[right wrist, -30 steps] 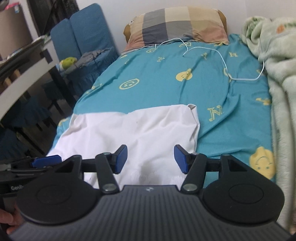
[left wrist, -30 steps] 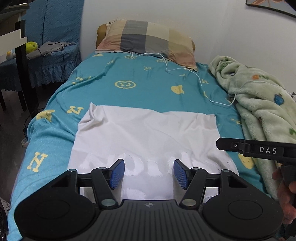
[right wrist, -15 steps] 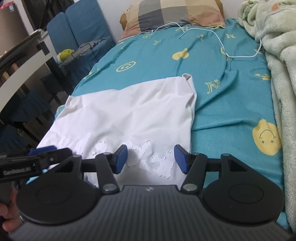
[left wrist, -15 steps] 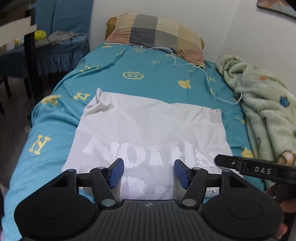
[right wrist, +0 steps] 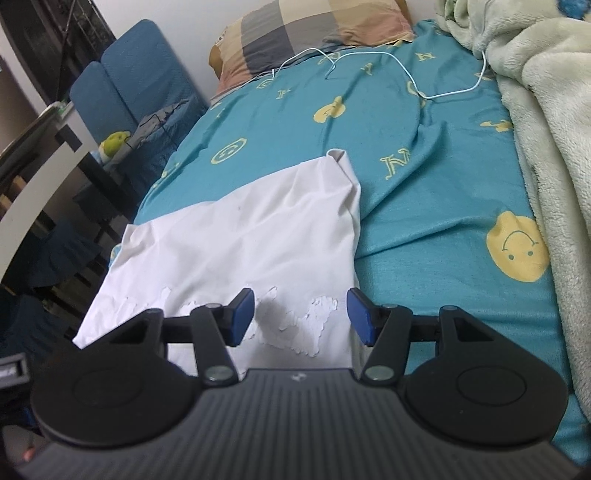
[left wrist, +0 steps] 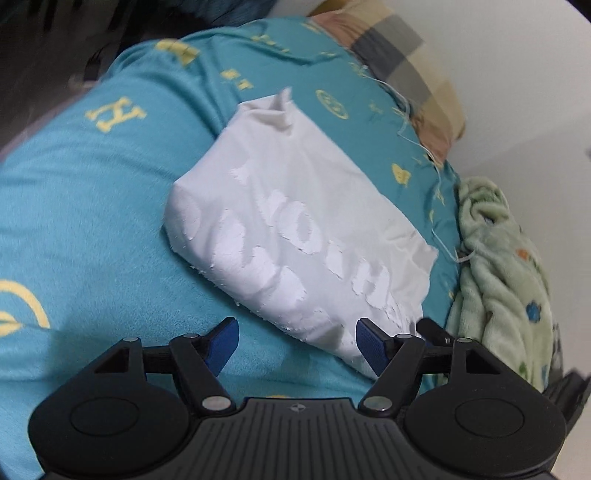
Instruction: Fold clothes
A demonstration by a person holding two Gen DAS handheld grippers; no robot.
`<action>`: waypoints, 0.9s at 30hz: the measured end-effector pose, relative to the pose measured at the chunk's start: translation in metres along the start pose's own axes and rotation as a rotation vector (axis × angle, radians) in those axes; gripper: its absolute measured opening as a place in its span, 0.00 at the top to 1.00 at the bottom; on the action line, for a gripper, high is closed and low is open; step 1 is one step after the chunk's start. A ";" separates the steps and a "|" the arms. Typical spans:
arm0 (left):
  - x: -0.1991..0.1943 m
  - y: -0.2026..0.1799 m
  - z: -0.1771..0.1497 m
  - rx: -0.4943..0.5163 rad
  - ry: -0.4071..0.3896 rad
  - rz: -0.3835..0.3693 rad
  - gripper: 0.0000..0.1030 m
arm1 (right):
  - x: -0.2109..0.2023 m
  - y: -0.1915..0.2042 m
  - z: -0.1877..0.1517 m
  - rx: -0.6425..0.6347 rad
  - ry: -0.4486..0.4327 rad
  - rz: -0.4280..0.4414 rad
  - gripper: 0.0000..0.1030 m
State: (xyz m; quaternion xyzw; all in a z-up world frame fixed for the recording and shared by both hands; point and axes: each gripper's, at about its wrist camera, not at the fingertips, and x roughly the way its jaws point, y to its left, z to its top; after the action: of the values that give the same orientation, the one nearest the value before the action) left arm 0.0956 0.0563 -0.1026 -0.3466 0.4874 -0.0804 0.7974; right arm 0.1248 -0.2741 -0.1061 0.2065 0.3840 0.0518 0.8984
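Note:
A white T-shirt point(left wrist: 295, 229) with cracked white lettering lies folded into a rectangle on the teal bedsheet point(left wrist: 92, 221). It also shows in the right wrist view point(right wrist: 240, 236). My left gripper point(left wrist: 297, 343) is open and empty, low over the sheet at the shirt's near left edge, and this view is tilted and blurred. My right gripper point(right wrist: 301, 317) is open and empty, over the shirt's near right part, its right finger by the shirt's right edge. A black part of the right gripper point(left wrist: 432, 328) shows behind my left gripper's right finger.
A plaid pillow point(right wrist: 314, 29) lies at the head of the bed with a white cable point(right wrist: 388, 62) trailing over the sheet. A pale green fleece blanket point(right wrist: 546, 129) is heaped along the right side. A blue chair point(right wrist: 136, 88) and a table point(right wrist: 33, 184) stand left.
My left gripper has swung left and tilted, now viewing the shirt from its left side with motion blur. My right gripper has moved lower and closer over the shirt. Both stay open.

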 end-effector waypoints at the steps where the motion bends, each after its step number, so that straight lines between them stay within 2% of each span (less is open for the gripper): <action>1: 0.004 0.006 0.002 -0.041 0.007 -0.010 0.30 | 0.000 0.000 0.000 0.006 -0.001 0.004 0.43; 4: 0.016 0.022 0.009 -0.143 0.019 -0.036 0.32 | -0.002 -0.001 0.001 0.030 -0.004 0.024 0.43; 6: 0.018 0.030 0.013 -0.195 -0.002 -0.073 0.32 | -0.003 -0.001 0.002 0.043 -0.005 0.036 0.43; 10: 0.017 0.039 0.018 -0.255 -0.045 -0.124 0.40 | -0.003 0.001 0.003 0.065 -0.008 0.058 0.43; 11: 0.017 0.040 0.018 -0.263 -0.052 -0.133 0.41 | -0.004 0.001 0.003 0.069 -0.008 0.063 0.43; 13: 0.017 0.041 0.019 -0.271 -0.069 -0.148 0.51 | -0.006 0.003 0.003 0.081 -0.010 0.080 0.43; 15: 0.015 0.042 0.021 -0.269 -0.084 -0.163 0.56 | -0.008 0.005 0.003 0.099 -0.011 0.102 0.42; 18: 0.012 0.039 0.023 -0.259 -0.100 -0.193 0.65 | -0.015 0.008 0.001 0.177 0.007 0.174 0.42; 23: 0.008 0.033 0.027 -0.246 -0.125 -0.252 0.69 | -0.022 0.018 -0.008 0.304 0.064 0.313 0.42; 27: 0.008 0.028 0.027 -0.248 -0.135 -0.260 0.69 | -0.017 0.021 -0.020 0.367 0.124 0.342 0.42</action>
State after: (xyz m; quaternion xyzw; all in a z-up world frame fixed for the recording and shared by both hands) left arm 0.1161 0.0866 -0.1186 -0.5069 0.3903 -0.0984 0.7622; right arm 0.0998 -0.2525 -0.0983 0.4244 0.4009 0.1451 0.7988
